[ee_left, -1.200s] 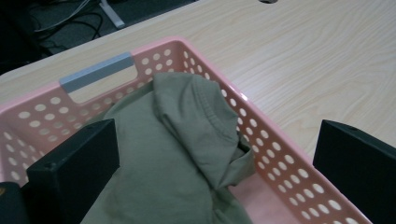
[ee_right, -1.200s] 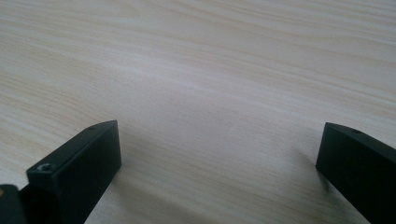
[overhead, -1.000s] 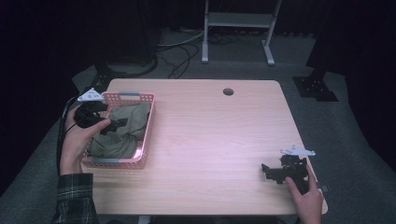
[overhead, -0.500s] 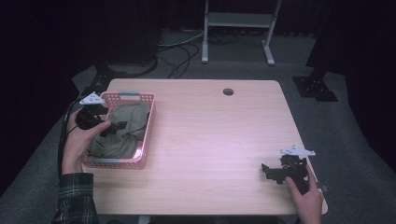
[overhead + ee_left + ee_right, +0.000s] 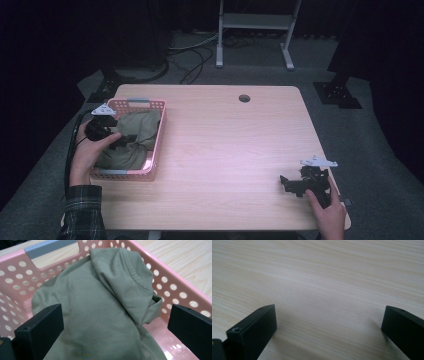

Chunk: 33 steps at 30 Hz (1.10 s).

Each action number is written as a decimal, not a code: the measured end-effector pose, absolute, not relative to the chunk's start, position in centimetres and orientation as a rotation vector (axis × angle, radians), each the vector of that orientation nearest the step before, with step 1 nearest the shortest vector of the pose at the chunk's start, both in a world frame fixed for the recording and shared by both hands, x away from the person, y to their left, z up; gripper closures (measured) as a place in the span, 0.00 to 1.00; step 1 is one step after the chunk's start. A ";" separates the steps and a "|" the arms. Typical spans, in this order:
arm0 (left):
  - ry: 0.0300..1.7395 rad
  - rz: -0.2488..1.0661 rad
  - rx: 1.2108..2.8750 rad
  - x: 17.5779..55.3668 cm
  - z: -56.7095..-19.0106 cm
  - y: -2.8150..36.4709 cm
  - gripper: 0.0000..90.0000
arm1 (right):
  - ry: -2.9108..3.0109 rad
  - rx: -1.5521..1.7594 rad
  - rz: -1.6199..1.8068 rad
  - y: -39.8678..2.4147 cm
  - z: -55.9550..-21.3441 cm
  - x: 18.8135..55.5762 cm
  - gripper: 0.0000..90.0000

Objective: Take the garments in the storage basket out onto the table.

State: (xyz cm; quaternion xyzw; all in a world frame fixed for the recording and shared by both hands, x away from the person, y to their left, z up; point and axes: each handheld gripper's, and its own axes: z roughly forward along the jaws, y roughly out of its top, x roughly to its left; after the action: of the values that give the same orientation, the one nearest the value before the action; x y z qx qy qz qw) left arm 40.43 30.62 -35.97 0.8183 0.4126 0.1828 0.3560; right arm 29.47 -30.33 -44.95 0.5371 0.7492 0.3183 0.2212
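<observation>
A pale wooden table filled the middle of the high view, with a small round hole near its far edge. On its left end sat a pink perforated basket with grey handles. Inside the basket lay a crumpled olive-green garment, bunched up and folded over itself, its ribbed hem turned toward the table-side wall in the left gripper view.

The person's left hand, in a plaid sleeve, held the left gripper over the basket's outer side, pointing into it. Its two black jaws stood wide apart, released, just above the garment and straddling it, gripping nothing.

Well apart, near the table's front right corner, the right hand held the right gripper low over bare wood. Its jaws were likewise spread wide and released, with only tabletop between them
</observation>
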 end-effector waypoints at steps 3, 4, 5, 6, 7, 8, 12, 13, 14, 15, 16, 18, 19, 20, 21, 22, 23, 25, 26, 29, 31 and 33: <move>1.075 0.471 2.117 40.6 -36.3 30.8 0.00 | 2.071 1.485 0.880 -30.3 -45.0 29.5 0.00; 1.076 0.471 2.120 40.6 -36.4 30.8 0.00 | 2.071 1.485 0.880 -30.3 -45.0 29.5 0.00; 1.080 0.470 2.118 40.6 -36.4 30.8 0.00 | 2.071 1.486 0.879 -30.3 -44.9 29.5 0.00; 1.080 0.468 2.120 40.7 -36.5 30.8 0.00 | 2.071 1.485 0.880 -30.3 -45.0 29.5 0.00; 1.080 0.467 2.122 40.7 -36.6 30.8 0.00 | 2.071 1.486 0.880 -30.3 -45.0 29.5 0.00; 1.082 0.466 2.126 40.7 -36.7 30.8 0.00 | 2.071 1.485 0.880 -30.3 -45.0 29.5 0.00; 1.094 0.463 2.136 40.9 -37.1 30.8 0.00 | 2.071 1.485 0.880 -30.3 -45.0 29.5 0.00; 1.098 0.461 2.135 40.9 -37.2 30.8 0.00 | 2.071 1.485 0.880 -30.3 -45.0 29.5 0.00; 1.102 0.461 2.140 41.0 -37.3 30.8 0.00 | 2.071 1.485 0.880 -30.3 -45.0 29.5 0.00; 1.108 0.459 2.142 41.0 -37.4 30.9 0.00 | 2.071 1.485 0.880 -30.3 -45.0 29.5 0.00; 1.111 0.456 2.148 41.1 -37.6 30.9 0.00 | 2.071 1.485 0.880 -30.3 -45.0 29.5 0.00; 1.116 0.451 2.147 41.1 -37.8 30.9 0.00 | 2.071 1.485 0.880 -30.3 -45.0 29.5 0.00; 1.123 0.445 2.150 41.2 -37.9 30.9 0.00 | 2.071 1.486 0.880 -30.3 -45.0 29.5 0.00; 1.129 0.444 2.152 41.2 -38.0 30.9 0.00 | 2.071 1.485 0.880 -30.3 -45.0 29.5 0.00; 1.129 0.444 2.154 41.2 -38.0 30.9 0.00 | 2.071 1.486 0.880 -30.3 -45.0 29.5 0.00; 1.132 0.442 2.154 41.3 -38.1 30.9 0.00 | 2.071 1.485 0.880 -30.3 -45.0 29.5 0.00; 1.132 0.441 2.158 41.3 -38.1 30.9 0.00 | 2.071 1.486 0.880 -30.3 -45.0 29.5 0.00; 1.135 0.439 2.165 41.4 -38.3 30.9 0.00 | 2.071 1.485 0.880 -30.3 -45.0 29.5 0.00; 1.142 0.438 2.166 41.4 -38.4 30.9 0.00 | 2.071 1.485 0.880 -30.3 -45.0 29.5 0.00; 1.149 0.432 2.178 41.6 -38.7 30.9 0.00 | 2.071 1.485 0.880 -30.3 -45.0 29.5 0.00; 1.156 0.428 2.188 41.7 -38.9 30.9 0.00 | 2.071 1.486 0.880 -30.3 -45.0 29.5 0.00; 1.165 0.427 2.197 41.8 -39.2 30.8 0.00 | 2.071 1.486 0.880 -30.3 -45.0 29.5 0.00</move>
State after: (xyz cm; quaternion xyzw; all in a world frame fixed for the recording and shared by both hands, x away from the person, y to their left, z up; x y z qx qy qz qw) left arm 41.77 30.80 -39.16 0.8295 0.4397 0.1611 0.3043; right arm 29.47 -30.33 -44.95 0.5374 0.7491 0.3182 0.2210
